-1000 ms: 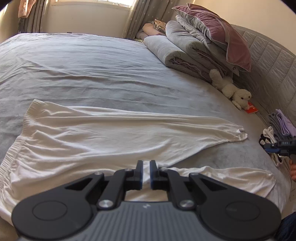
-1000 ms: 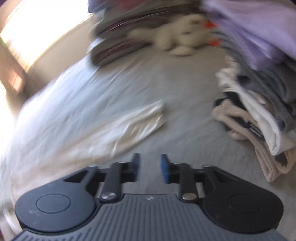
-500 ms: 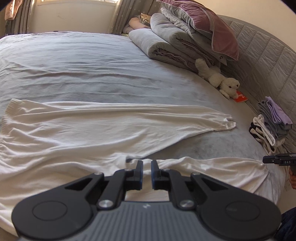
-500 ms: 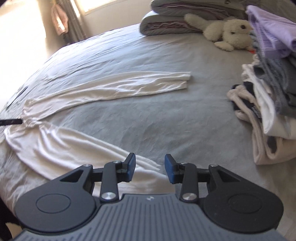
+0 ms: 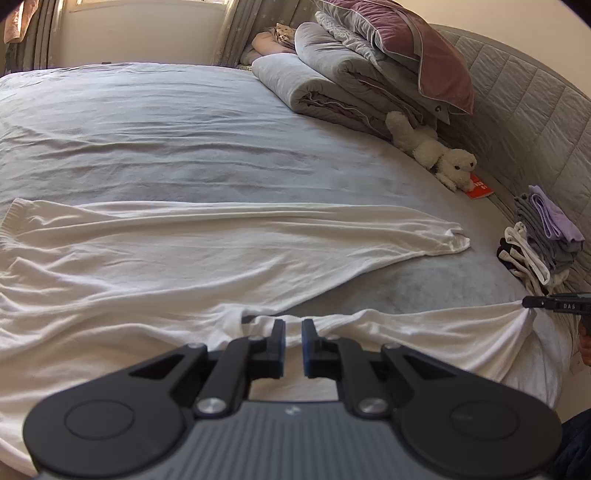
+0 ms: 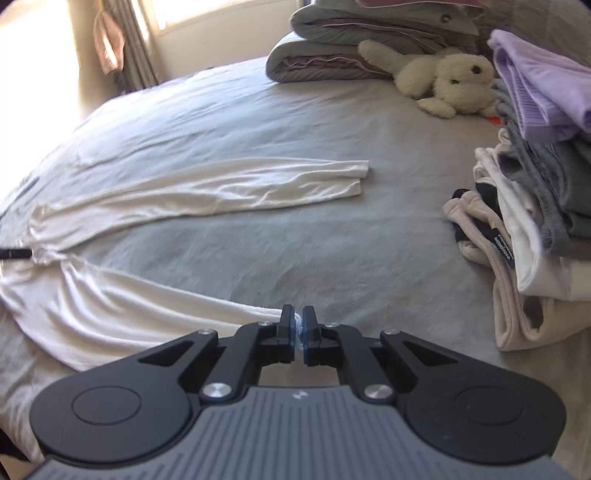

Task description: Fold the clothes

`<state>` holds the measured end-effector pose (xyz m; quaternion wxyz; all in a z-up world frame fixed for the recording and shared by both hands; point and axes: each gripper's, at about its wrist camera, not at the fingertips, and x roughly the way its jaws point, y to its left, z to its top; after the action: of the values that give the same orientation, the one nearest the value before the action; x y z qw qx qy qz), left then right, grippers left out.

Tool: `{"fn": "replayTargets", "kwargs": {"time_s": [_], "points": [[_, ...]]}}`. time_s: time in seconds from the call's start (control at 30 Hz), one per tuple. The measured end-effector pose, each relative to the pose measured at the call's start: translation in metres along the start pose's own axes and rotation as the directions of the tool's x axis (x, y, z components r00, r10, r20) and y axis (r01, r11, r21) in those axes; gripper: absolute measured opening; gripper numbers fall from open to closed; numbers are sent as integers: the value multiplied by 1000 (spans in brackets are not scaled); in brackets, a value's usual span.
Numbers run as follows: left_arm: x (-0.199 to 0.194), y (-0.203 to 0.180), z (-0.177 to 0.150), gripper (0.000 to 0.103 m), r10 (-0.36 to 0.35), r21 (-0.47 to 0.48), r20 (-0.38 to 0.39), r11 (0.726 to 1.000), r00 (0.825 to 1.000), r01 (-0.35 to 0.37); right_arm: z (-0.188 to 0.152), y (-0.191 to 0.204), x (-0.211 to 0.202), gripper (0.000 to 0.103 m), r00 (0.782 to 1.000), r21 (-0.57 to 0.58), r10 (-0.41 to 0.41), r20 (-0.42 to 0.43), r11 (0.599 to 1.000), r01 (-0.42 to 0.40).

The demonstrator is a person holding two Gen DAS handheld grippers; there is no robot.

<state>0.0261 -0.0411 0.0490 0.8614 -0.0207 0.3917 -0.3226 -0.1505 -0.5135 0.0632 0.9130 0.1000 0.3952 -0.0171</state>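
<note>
my right gripper (image 6: pixel 299 328), clamped on the near leg's hem of the white trousers (image 5: pixel 207 258) lying lengthwise across the bed (image 5: pixel 184 133), holds the end farthest from my left gripper (image 5: pixel 292 341), slightly parted at the crotch.

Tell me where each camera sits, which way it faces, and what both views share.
Left wrist: rides the left hand-held gripper, low over the white garment, facing across the bed toward the folded quilts; its fingers and grey body show.
Right wrist: rides the right hand-held gripper, shut on the garment's near leg, facing toward the window; its fingers show.
Shared: the garment, plush toy, folded clothes stack; each view catches the other gripper's tip at its edge.
</note>
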Motion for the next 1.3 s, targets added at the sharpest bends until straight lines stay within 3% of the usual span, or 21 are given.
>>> {"fn": "replayTargets", "kwargs": {"time_s": [0.17, 0.23, 0.4, 0.43, 0.57, 0.8, 0.97, 1.13, 1.23, 1.27, 1.3], "points": [[1, -2, -2, 9, 2, 12, -10, 1000, 1000, -2, 2, 1, 11, 6, 999, 5, 0, -53, 1000, 0], [1, -3, -3, 9, 1, 16, -11, 1000, 1000, -1, 2, 1, 13, 14, 998, -3, 2, -58, 1000, -2], [4, -3, -3, 9, 5, 16, -18, 1000, 1000, -4, 1, 3, 18, 13, 998, -32, -17, -59, 999, 15], [5, -4, -3, 9, 5, 16, -19, 1000, 1000, -4, 2, 3, 17, 6, 998, -28, -22, -52, 999, 21], [5, -5, -3, 9, -1, 21, -18, 1000, 1000, 1, 5, 3, 13, 5, 999, -18, -40, -11, 999, 40], [4, -6, -5, 9, 3, 26, -20, 1000, 1000, -2, 14, 5, 16, 5, 990, -20, -131, 42, 991, 132], [2, -6, -4, 10, 5, 28, -15, 1000, 1000, -5, 18, 11, 29, 4, 985, -53, -170, 31, 984, 171], [-4, 0, -2, 14, 15, 4, 4, 1000, 1000, -15, 18, 12, 43, 1, 953, -88, -300, 27, 949, 301], [-15, 10, 0, 15, 25, -35, 29, 999, 999, -24, 16, 11, 37, 1, 956, -55, -290, 38, 955, 292], [-21, 15, 0, 18, 31, -56, 42, 998, 999, -29, 15, 11, 31, 2, 957, -31, -286, 48, 957, 287], [-28, 21, 1, 19, 40, -87, 57, 996, 998, -35, 14, 11, 25, 13, 958, -7, -282, 58, 959, 283]]}}
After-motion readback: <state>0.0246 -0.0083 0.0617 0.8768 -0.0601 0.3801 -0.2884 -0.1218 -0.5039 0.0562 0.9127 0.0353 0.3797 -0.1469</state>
